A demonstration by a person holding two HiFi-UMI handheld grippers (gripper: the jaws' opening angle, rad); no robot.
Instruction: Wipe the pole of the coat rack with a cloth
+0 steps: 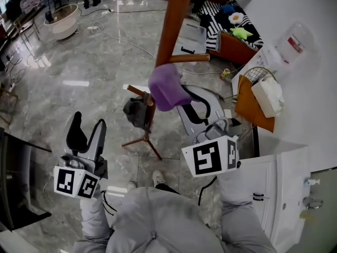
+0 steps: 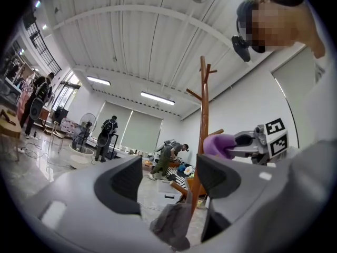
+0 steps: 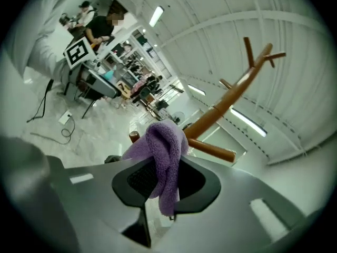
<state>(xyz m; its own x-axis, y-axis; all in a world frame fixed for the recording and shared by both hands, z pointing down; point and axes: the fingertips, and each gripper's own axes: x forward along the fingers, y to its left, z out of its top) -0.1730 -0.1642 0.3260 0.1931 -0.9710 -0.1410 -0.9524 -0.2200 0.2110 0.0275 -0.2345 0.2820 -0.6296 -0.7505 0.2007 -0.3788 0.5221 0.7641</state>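
text: none readable | left gripper cube (image 1: 76, 182), right gripper cube (image 1: 210, 157): square markers only

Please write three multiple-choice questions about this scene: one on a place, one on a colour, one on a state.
1. Where is the grey garment? A. on the floor B. low on the rack C. on a table
2. What colour is the cloth? A. green B. purple C. white
3. How are the left tongs? A. open, empty B. shut on the cloth C. shut, empty
Answers: 1 B, it hangs from a low peg; 2 B, purple in the right tongs; 3 A, jaws apart, nothing between.
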